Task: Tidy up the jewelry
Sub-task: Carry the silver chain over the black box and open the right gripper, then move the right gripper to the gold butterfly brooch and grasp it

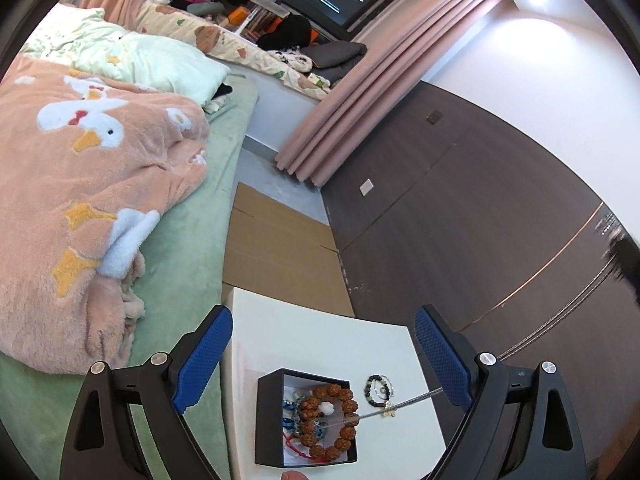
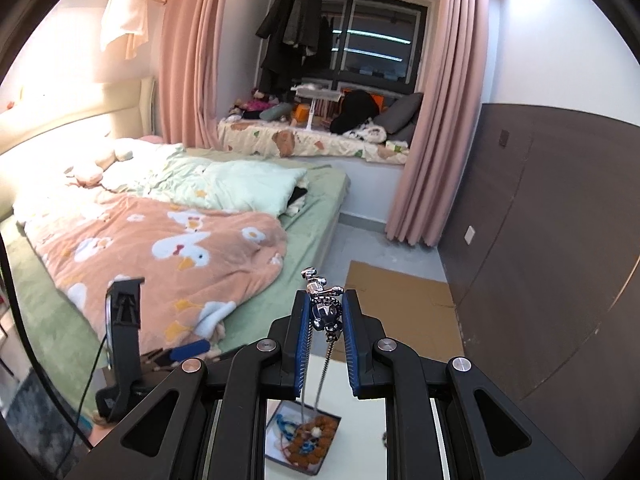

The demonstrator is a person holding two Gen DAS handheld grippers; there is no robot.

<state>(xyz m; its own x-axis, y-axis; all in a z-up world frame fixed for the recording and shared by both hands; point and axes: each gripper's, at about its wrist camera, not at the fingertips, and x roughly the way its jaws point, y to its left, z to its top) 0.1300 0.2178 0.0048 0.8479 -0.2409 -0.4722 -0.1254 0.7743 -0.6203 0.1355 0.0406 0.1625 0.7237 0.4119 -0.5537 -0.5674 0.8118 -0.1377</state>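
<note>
- A bedroom in a home.
- A bed with a green sheet, a peach duck-print blanket and pillows.
- Pink curtains frame a cushioned window seat.
- Coats hang by the window.

No legible text, label, brand, number or sign appears in either wrist view. The black open-topped jewelry box and the flat brown cardboard sheet carry no readable markings.
</note>
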